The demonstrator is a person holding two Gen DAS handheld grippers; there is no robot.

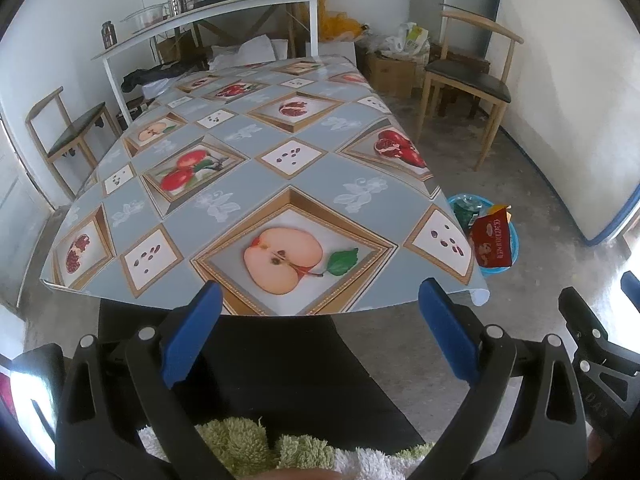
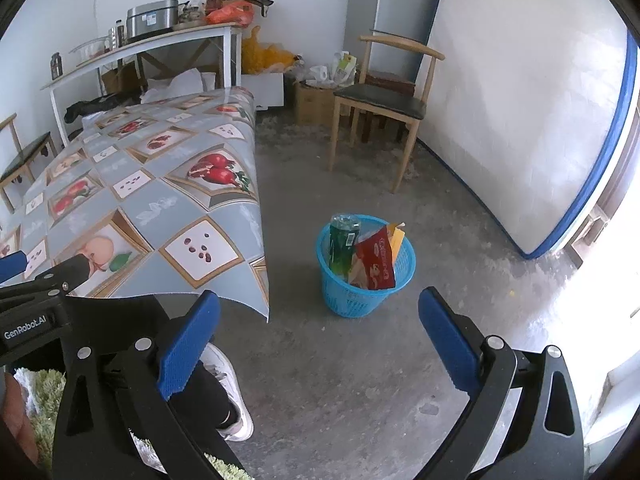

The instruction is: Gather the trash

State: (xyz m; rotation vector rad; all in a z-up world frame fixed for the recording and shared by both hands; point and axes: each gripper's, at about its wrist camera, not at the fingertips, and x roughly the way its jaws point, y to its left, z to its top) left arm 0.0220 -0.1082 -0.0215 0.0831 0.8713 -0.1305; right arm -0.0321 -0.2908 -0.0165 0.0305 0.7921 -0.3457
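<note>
Left wrist view showed the left tongs [image 1: 320, 312] spread wide and holding nothing, poised at the near edge of the counter [image 1: 224, 152]. The counter's fruit-patterned cover carried no loose item ahead of the tongs. Forward and to the right of the left tongs, on the floor beyond the counter's right corner, stood the blue basket [image 1: 514, 246], partly hidden by the overhanging cover, with a red snack bag [image 1: 491, 242] leaning out of it.

Right wrist view showed the right tongs [image 2: 320, 312] likewise spread, with nothing between the fingers. The counter lay forward and to the left of them. The blue basket [image 2: 362, 294] stood on the concrete floor [image 2: 400, 380] just ahead of the tongs, slightly right of centre and apart from the counter's hanging edge. It held a green bottle [image 2: 341, 240], the red snack bag [image 2: 378, 260] and a yellow wrapper [image 2: 398, 240]. A white shoe [image 2: 230, 392] was visible below the left finger.

Judgement: the collected trash sat in the basket and no further trash was visible on the counter or the nearby floor, so the task appeared at or near its end. The next move would call for a check of the counter and floor for any leftover piece; if one were found, either tongs would need to close on it and carry it over the basket rim.
</note>
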